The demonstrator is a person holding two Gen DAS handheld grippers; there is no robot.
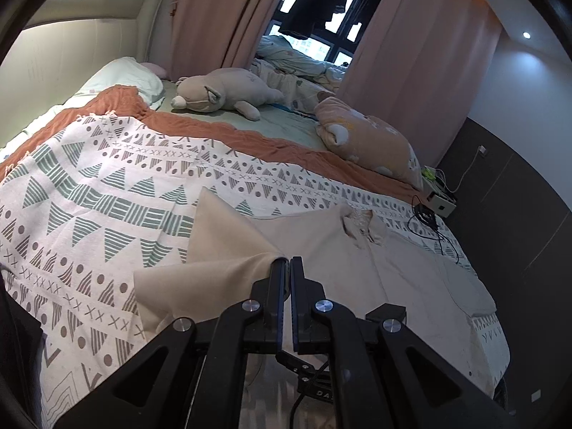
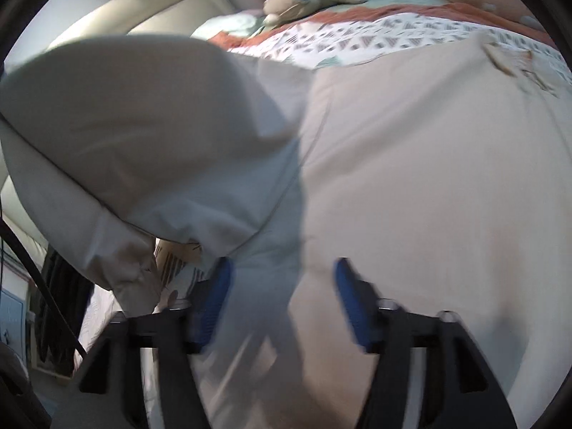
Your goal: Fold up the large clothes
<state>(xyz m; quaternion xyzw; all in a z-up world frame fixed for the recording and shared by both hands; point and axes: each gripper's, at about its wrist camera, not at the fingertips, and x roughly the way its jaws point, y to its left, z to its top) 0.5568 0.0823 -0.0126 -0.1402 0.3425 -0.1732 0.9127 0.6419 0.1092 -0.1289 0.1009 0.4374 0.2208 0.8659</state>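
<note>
A large beige garment (image 1: 379, 261) with a collar (image 1: 361, 225) lies spread on the patterned bedspread (image 1: 93, 193). My left gripper (image 1: 288, 261) is shut on a fold of its left side and holds that cloth lifted in a peak above the bed. In the right wrist view the same beige garment (image 2: 411, 164) fills the frame, and its lifted flap (image 2: 143, 136) hangs at the left. My right gripper (image 2: 282, 268) stands open just over the cloth. Its blue pads (image 2: 348, 286) are wide apart and press on nothing.
A plush animal (image 1: 221, 93) and a peach pillow (image 1: 368, 139) lie at the head of the bed by pink curtains (image 1: 221, 18). Cables (image 1: 429, 221) and a small box (image 1: 441, 202) sit at the bed's right edge, with a dark wall (image 1: 518, 236) beyond.
</note>
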